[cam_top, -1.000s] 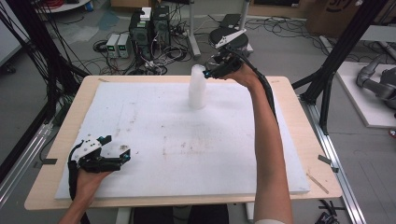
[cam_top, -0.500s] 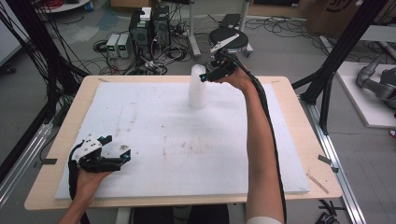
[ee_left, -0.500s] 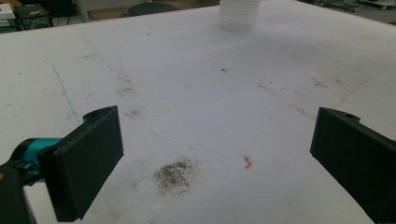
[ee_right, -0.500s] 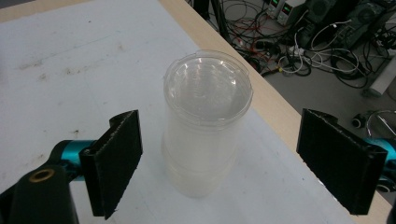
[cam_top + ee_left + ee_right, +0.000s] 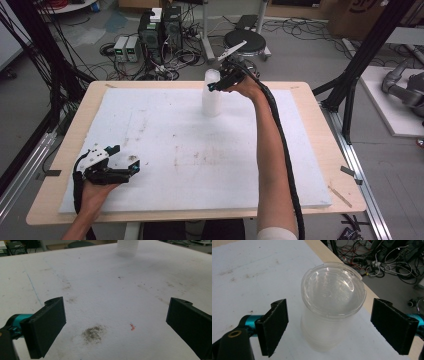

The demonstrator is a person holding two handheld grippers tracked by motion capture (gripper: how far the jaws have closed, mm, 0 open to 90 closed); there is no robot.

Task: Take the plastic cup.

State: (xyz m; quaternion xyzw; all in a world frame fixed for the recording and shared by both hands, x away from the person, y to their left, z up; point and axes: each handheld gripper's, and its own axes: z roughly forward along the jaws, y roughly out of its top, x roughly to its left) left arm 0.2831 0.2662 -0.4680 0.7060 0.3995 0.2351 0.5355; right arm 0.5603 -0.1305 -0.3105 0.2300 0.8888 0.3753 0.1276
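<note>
A stack of clear plastic cups (image 5: 211, 95) stands upside down at the far middle of the white foam board (image 5: 200, 150). My right gripper (image 5: 216, 86) hovers at the stack's top, open, one jaw on each side of the topmost cup (image 5: 333, 293) without touching it. My left gripper (image 5: 127, 160) rests open low over the board's near left corner, with nothing between its jaws. The stack (image 5: 127, 247) shows far ahead in the left gripper view, past a dark smudge (image 5: 93, 332) and a small red speck (image 5: 132, 327).
The foam board covers a wooden table (image 5: 320, 125). Beyond the far edge are cables, power boxes (image 5: 127, 47) and a round stool (image 5: 247, 40). Black frame posts (image 5: 360, 65) stand at the right, and another set at the left.
My right gripper has moved left and closer over the cup stack, so its jaws now straddle the top cup. The left gripper has stayed put.
</note>
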